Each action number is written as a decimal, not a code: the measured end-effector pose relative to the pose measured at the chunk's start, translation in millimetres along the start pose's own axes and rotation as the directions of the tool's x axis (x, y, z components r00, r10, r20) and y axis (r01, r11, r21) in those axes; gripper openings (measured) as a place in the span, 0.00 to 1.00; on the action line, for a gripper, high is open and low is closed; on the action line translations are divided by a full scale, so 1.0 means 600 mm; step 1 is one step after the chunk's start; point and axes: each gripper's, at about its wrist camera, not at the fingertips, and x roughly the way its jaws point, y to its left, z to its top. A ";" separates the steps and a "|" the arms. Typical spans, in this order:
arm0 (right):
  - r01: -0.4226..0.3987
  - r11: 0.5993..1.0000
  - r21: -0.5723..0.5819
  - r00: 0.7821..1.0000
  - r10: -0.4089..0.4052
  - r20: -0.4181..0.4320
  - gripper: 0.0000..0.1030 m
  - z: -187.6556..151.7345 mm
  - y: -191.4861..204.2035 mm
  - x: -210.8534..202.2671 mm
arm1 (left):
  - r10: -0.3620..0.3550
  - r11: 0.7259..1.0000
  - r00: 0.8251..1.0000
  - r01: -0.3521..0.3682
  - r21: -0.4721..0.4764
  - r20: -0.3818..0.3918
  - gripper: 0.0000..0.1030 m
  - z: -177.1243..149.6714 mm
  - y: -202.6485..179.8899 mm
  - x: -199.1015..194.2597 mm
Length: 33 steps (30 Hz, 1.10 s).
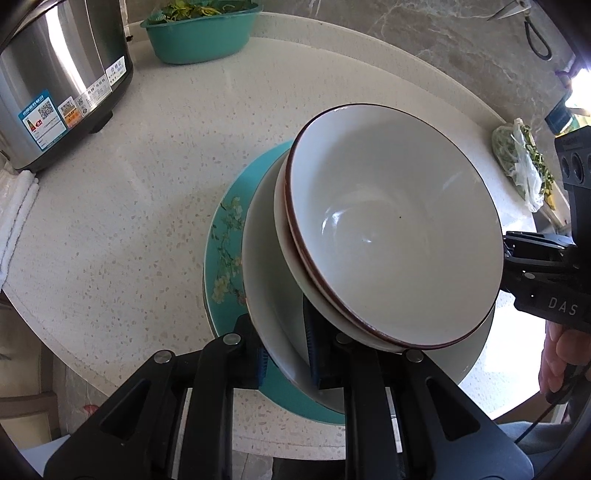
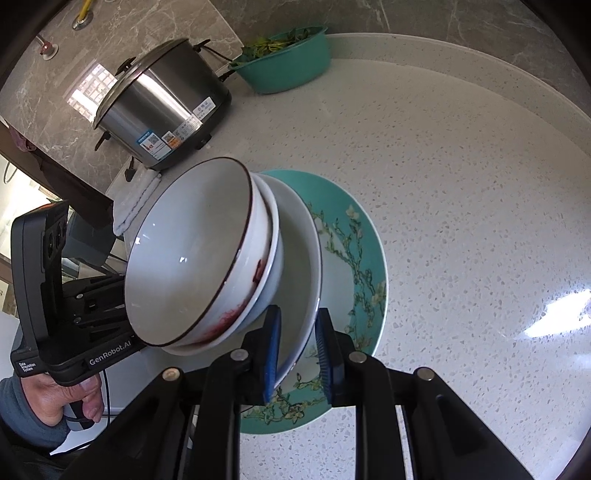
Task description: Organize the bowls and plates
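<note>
- A pale speckled stone table [image 1: 147, 192] fills the room's corner, its raised rim curving against grey marble wall tiles, with window light glancing off the top.
- Nearest, the left claw [image 1: 286, 354] is closed on the rim of a white deep plate [image 1: 273, 295], one blue pad inside the rim and one outside.
- Across the stack, the right claw [image 2: 297, 354] pinches the opposite rim of the same plate the same way; a hand [image 2: 55, 398] in a grey sleeve grips the other tool's handle at the left edge of the right view.
- Two opposed grips look chosen to carry the load level, since the plate bears two nested bowls.
- The top bowl [image 1: 395, 236], white with a dark red rim line, sits in a second bowl [image 2: 271, 236]; both tilt a little inside the plate.
- Under the plate lies a teal flowered plate [image 2: 354, 251], flat on the table near its front edge; I cannot tell whether the white plate rests on it or hangs just above.
- The stacking seems nearly settled; the tilted bowls could slide if the grips let go unevenly.
- Farther back, a steel rice cooker [image 2: 162, 110] stands at the far left beside a folded white cloth [image 1: 18, 218].
- A teal basin of greens [image 1: 201, 33] sits at the far edge, a bag of greens [image 1: 524, 166] at the right edge; neither crowds the stack.
</note>
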 end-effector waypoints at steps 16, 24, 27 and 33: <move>0.094 0.994 0.048 0.990 -0.099 0.103 0.51 -0.044 0.013 -0.050 | -0.064 0.997 0.997 0.063 0.048 0.034 0.71 -0.032 0.010 -0.054; 0.124 0.987 0.103 0.971 -0.142 0.190 0.75 -0.087 0.036 -0.140 | -0.041 0.998 0.987 0.032 0.060 0.155 1.00 -0.054 0.010 -0.151; 0.112 0.989 0.101 0.960 -0.134 0.245 0.92 -0.099 0.051 -0.179 | 0.027 0.996 0.969 -0.046 0.073 0.244 1.00 -0.070 -0.008 -0.192; 0.134 0.988 0.075 0.922 -0.152 0.355 1.00 -0.141 0.092 -0.243 | -0.027 0.999 0.949 0.014 0.041 0.315 1.00 -0.109 -0.044 -0.271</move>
